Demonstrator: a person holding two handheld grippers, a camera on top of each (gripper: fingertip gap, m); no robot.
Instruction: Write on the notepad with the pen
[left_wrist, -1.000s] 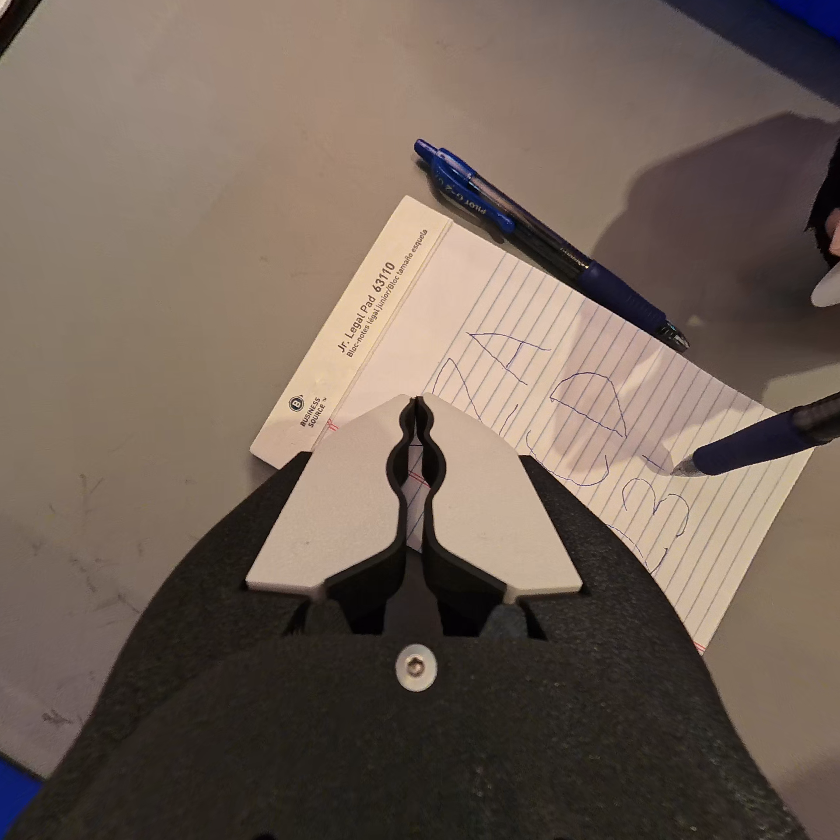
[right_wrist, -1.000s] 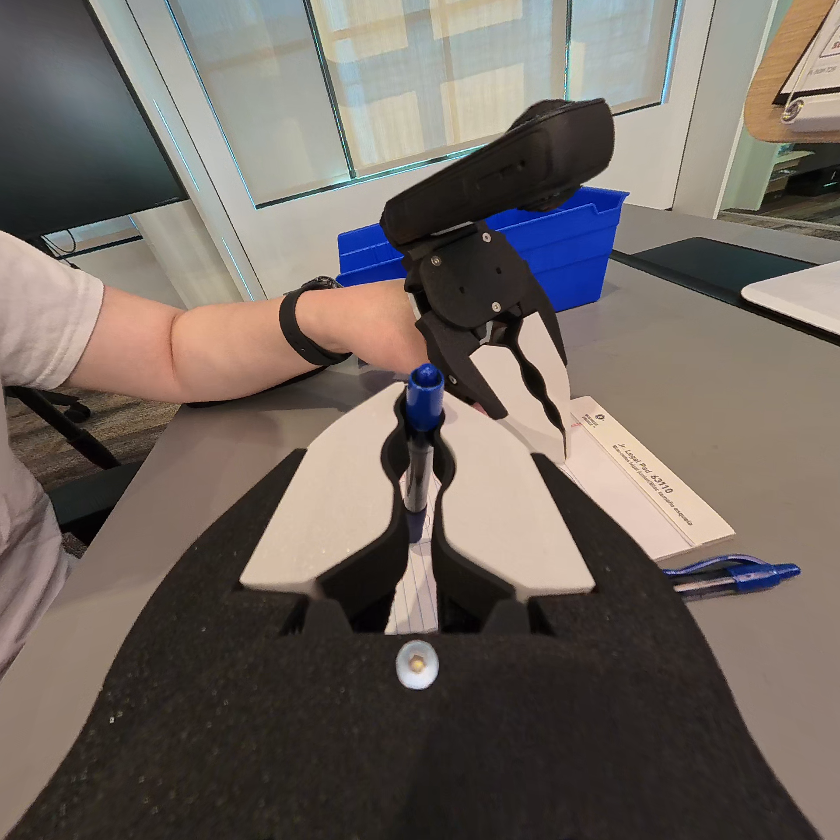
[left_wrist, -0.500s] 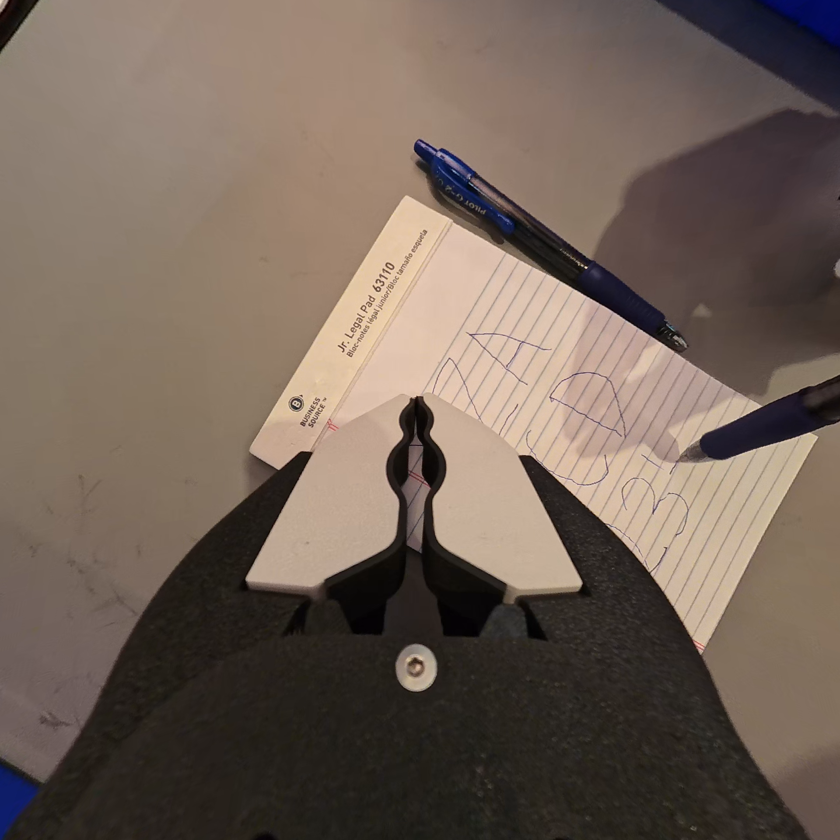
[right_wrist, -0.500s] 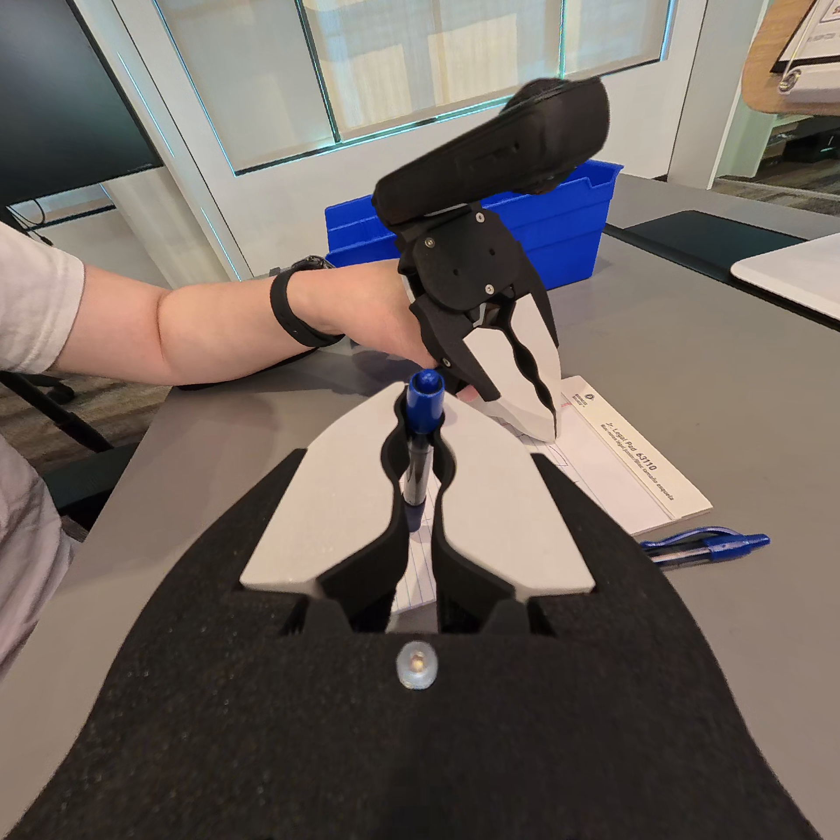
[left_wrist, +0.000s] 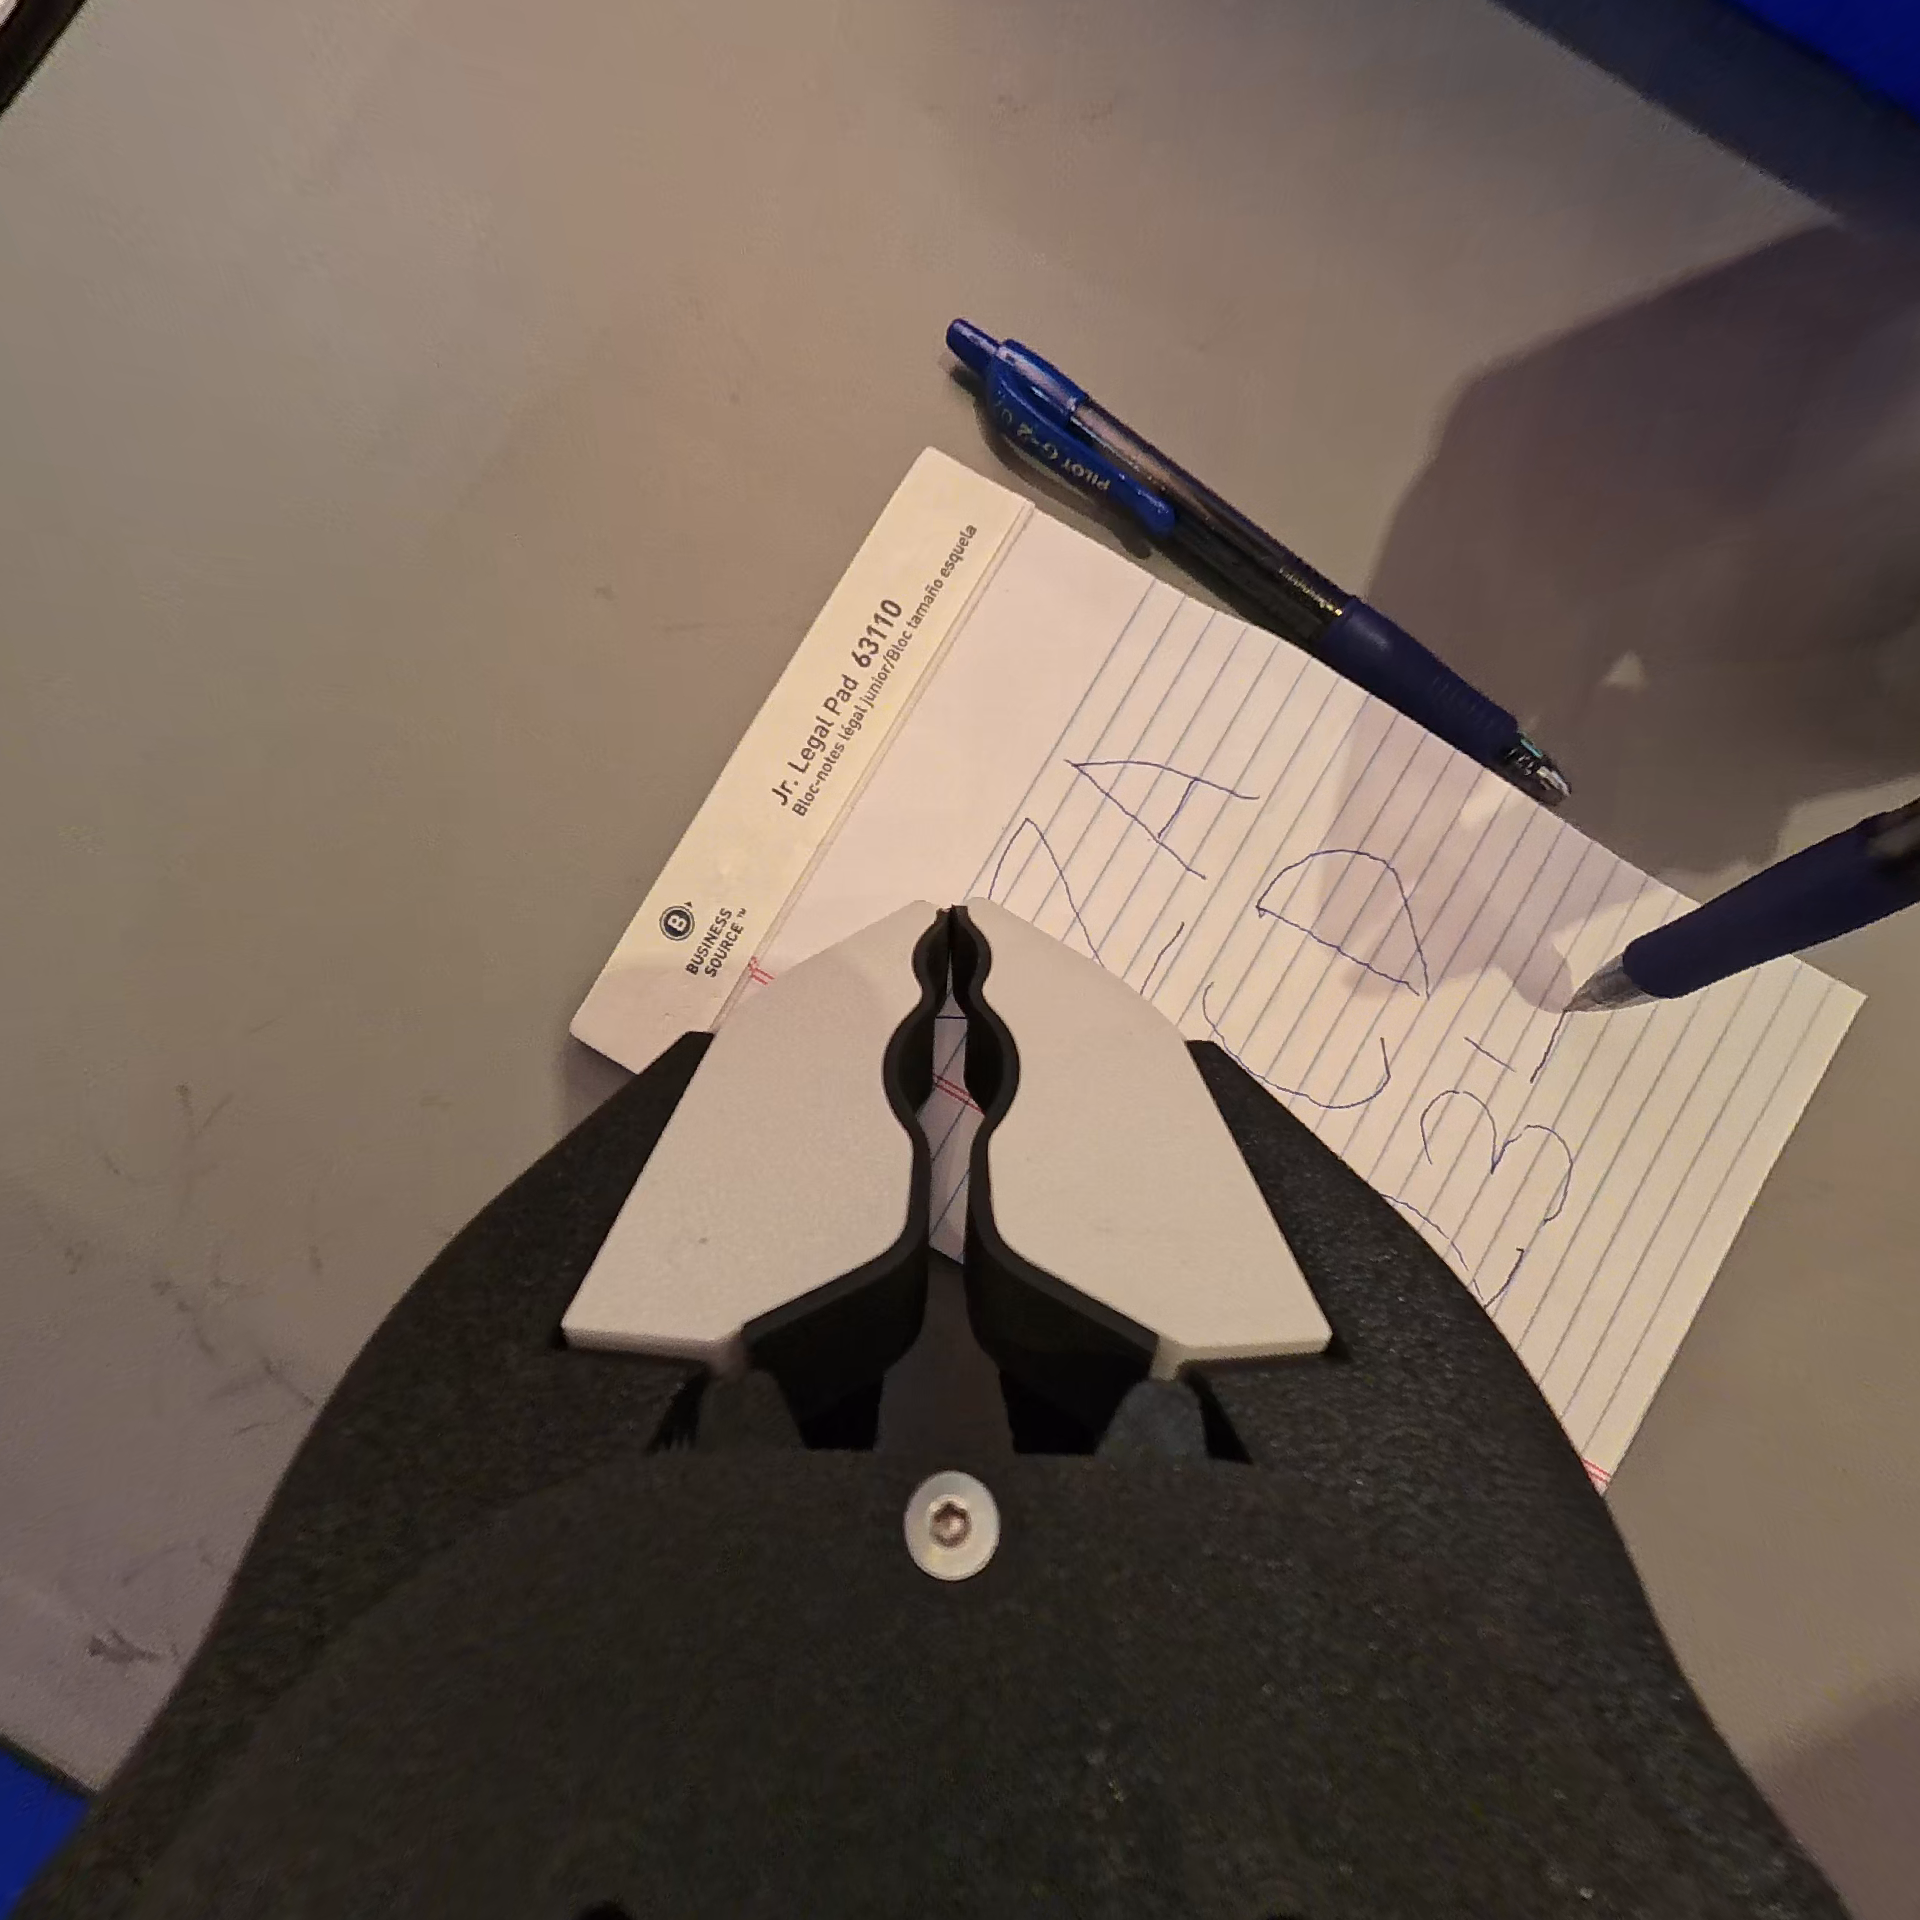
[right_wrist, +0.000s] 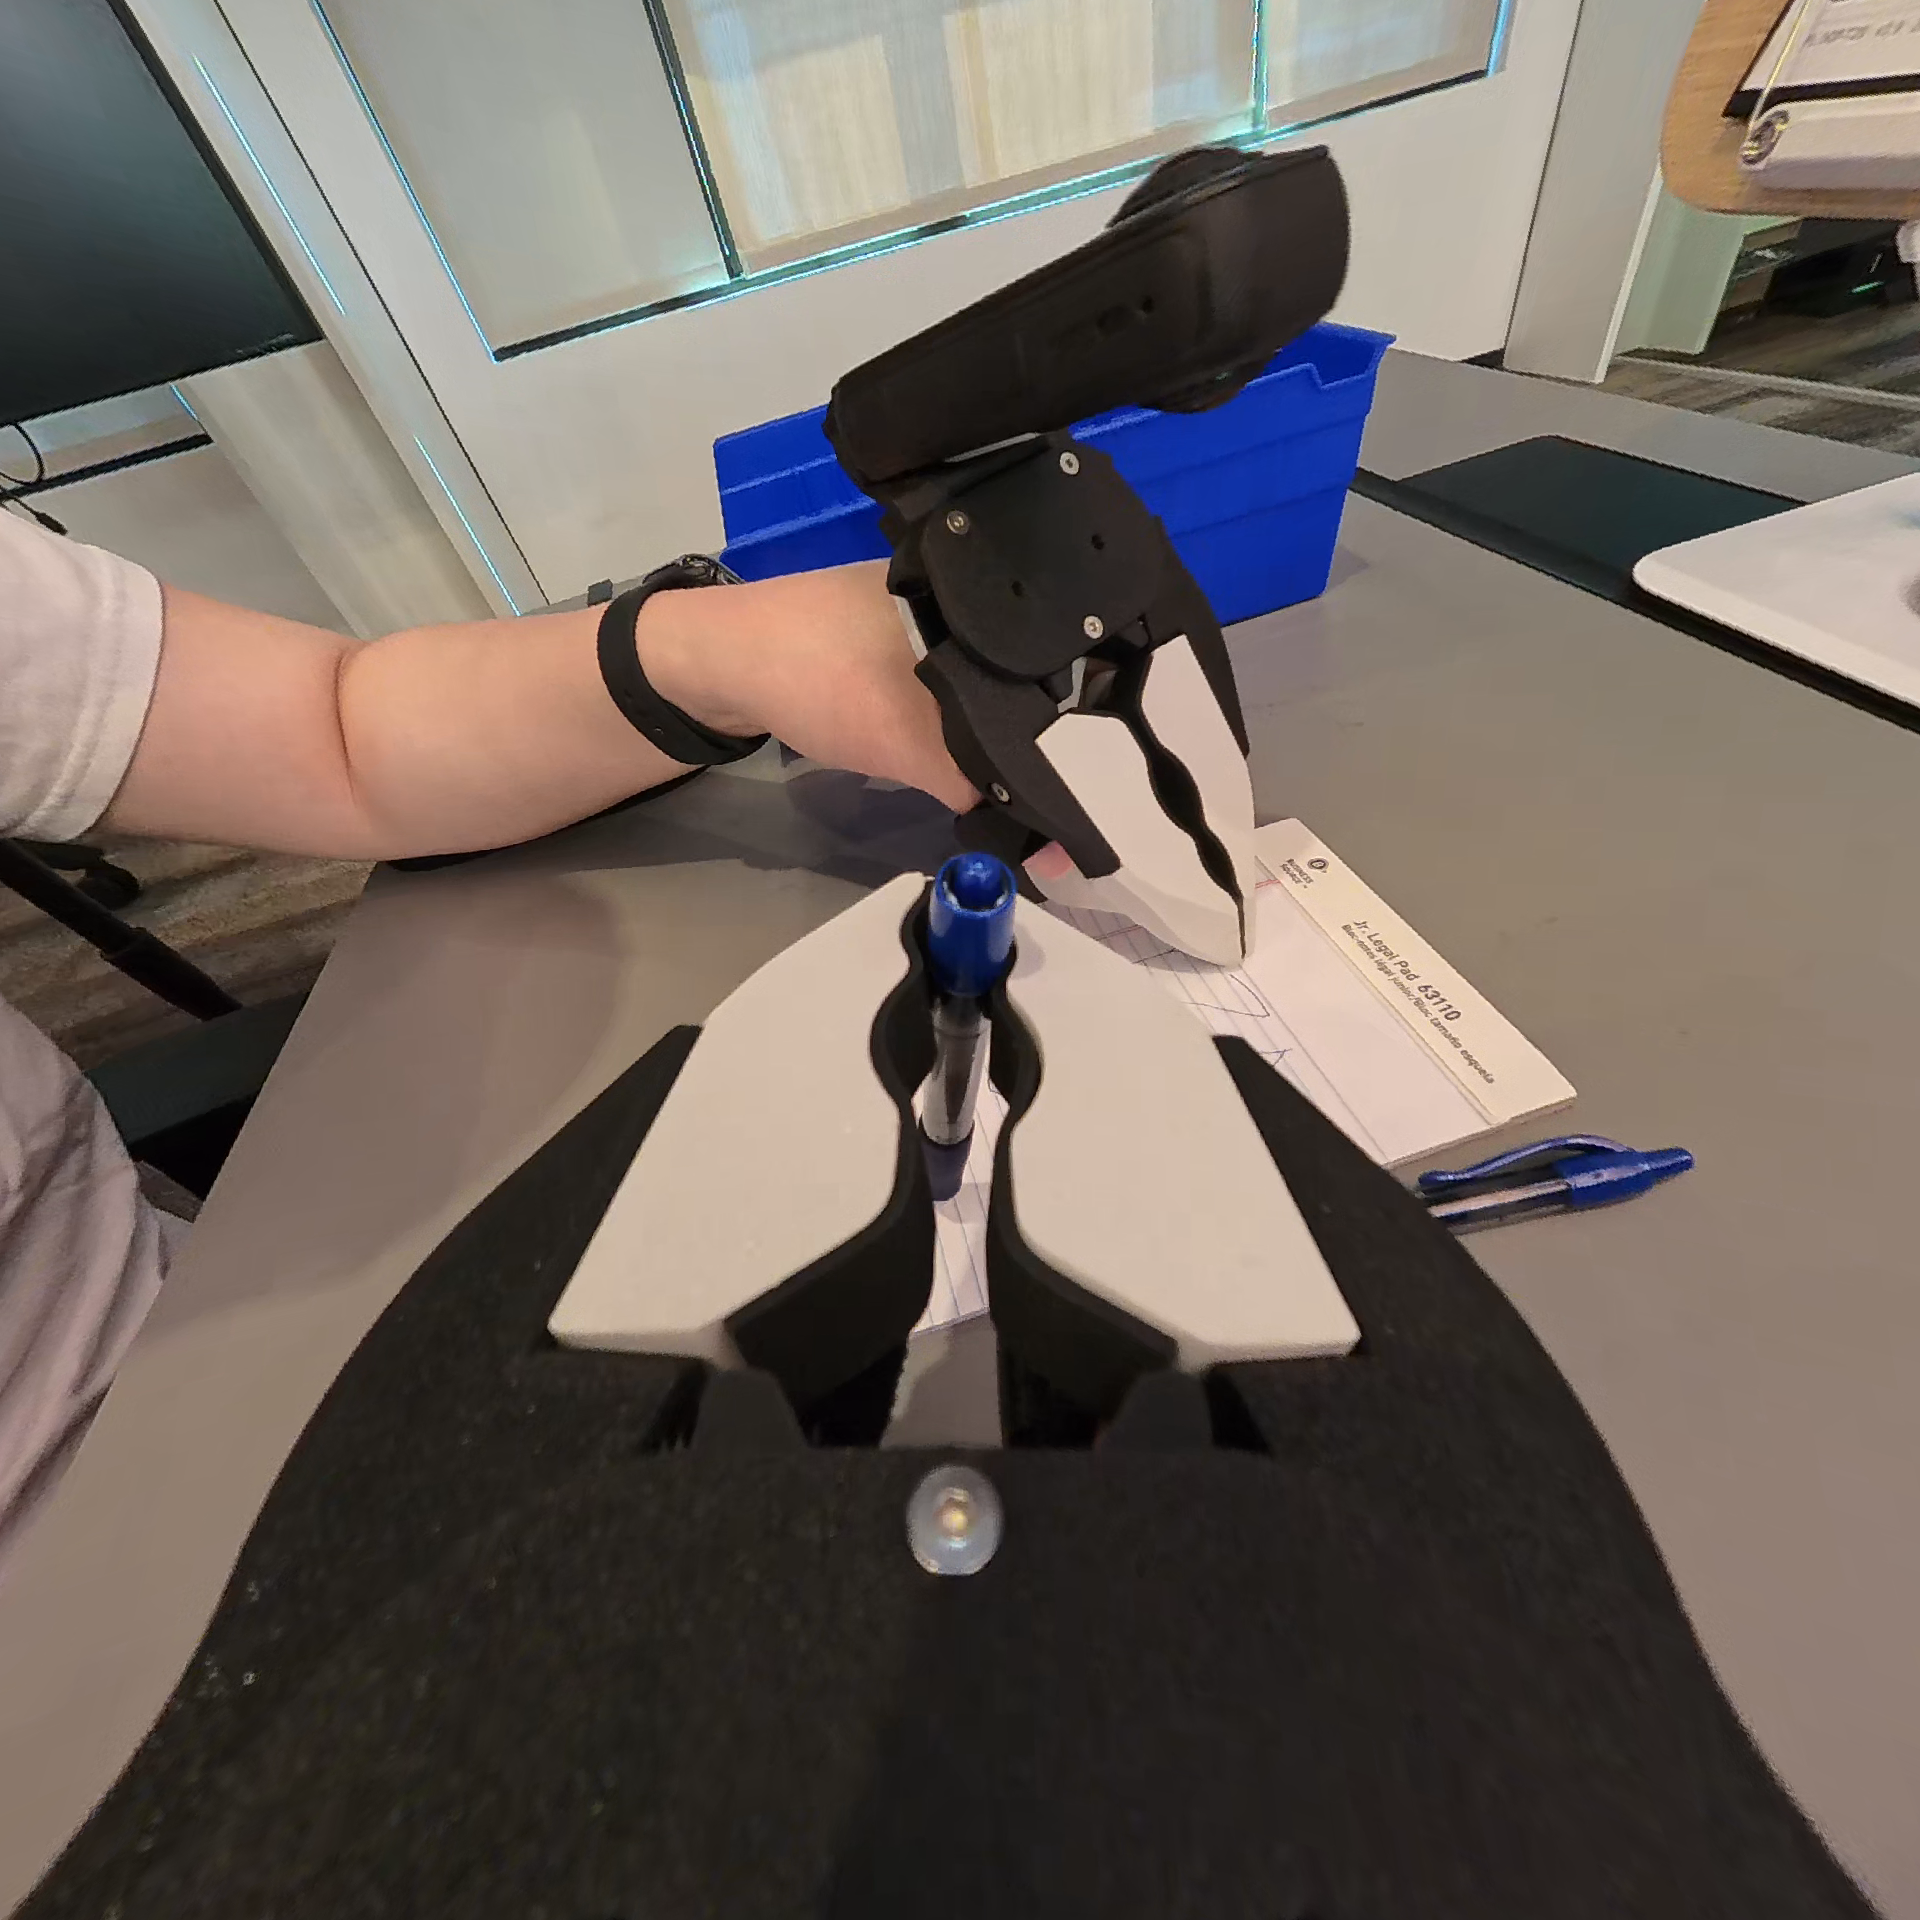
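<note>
A white lined notepad (left_wrist: 1195, 727) with blue handwriting lies on the grey table (left_wrist: 416, 416); it also shows in the right wrist view (right_wrist: 1340, 1029). My left gripper (left_wrist: 951, 914) is shut, its tips pressed down on the pad's near left part; it shows in the right wrist view (right_wrist: 1236, 940) too. My right gripper (right_wrist: 971, 935) is shut on a blue pen (right_wrist: 961, 997) held upright. The pen's tip (left_wrist: 1584, 1000) touches the pad's right part, beside the written marks.
A second blue pen (left_wrist: 1247, 551) lies on the table along the pad's far edge, also in the right wrist view (right_wrist: 1558, 1174). A blue bin (right_wrist: 1288, 499) stands behind. A person's forearm (right_wrist: 468, 717) with a black wristband reaches in from the left. Spacing between my two grippers at the tips: around 12 centimetres.
The pen tip has moved up the page along a short stroke, which has grown longer. The left gripper has stayed pressed on the pad.
</note>
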